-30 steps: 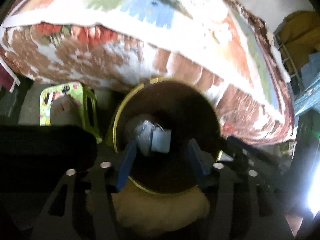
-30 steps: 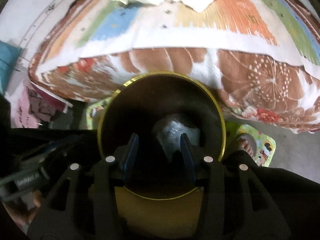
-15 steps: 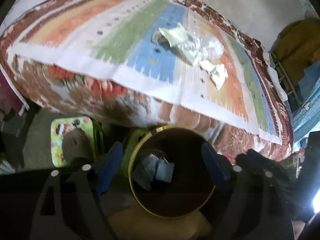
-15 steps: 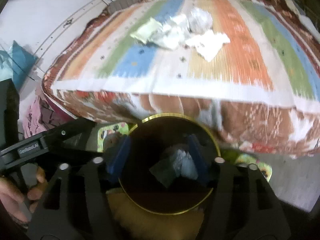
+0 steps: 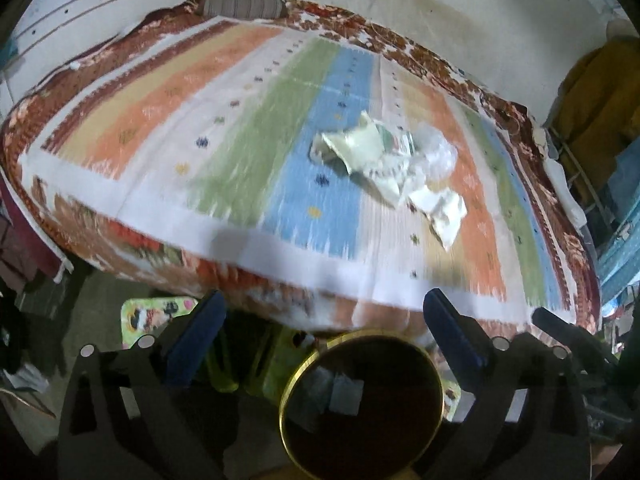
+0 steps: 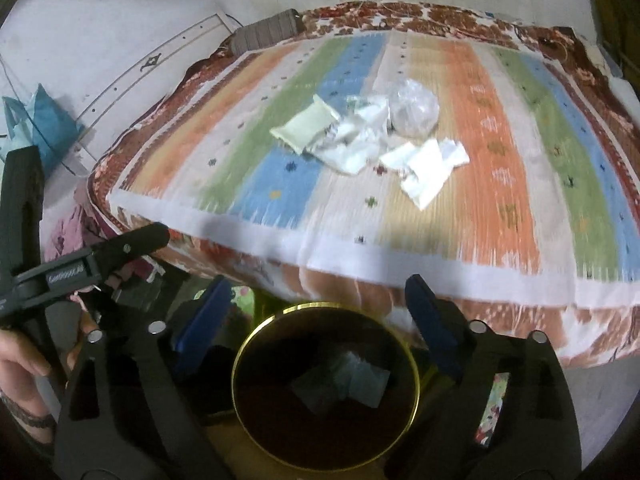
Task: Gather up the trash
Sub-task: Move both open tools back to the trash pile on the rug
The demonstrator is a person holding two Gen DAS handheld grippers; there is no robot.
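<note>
Step in hand: judged to be the interval between a drop and a fresh pick; some trash lies in the bin, more is waiting on the bed.
Left gripper (image 5: 322, 330): spread wide, nothing between its blue fingers (image 5: 196, 330), held above the near rim of the bin.
Right gripper (image 6: 318, 312): likewise spread and empty, hanging over the bin's far rim with the bed edge just beyond.
Trash bin (image 6: 408, 412): round, dark inside, gold-rimmed, standing on the floor against the foot of the bed; a few crumpled pale pieces (image 6: 344, 380) are seen at its bottom.
Remaining trash (image 6: 360, 142): a loose cluster of crumpled white papers, a pale green packet (image 6: 304, 128) and a clear plastic wad (image 6: 414, 110), lying together mid-bed on the striped bedsheet (image 6: 500, 184), well apart from both grippers.
Next move: a reach forward over the bed edge is called for, with the jaws kept apart until one piece is straddled; the papers overlap, so a single piece at the edge of the cluster is best singled out.
Right view only: the left gripper's black body and the bare hand (image 6: 24, 364) holding it, plus a teal bag (image 6: 36, 120) by the wall.
Left view only: yellow cloth (image 5: 596, 92) hanging at the right, and a patterned green stool (image 5: 148, 316) beside the bin.
</note>
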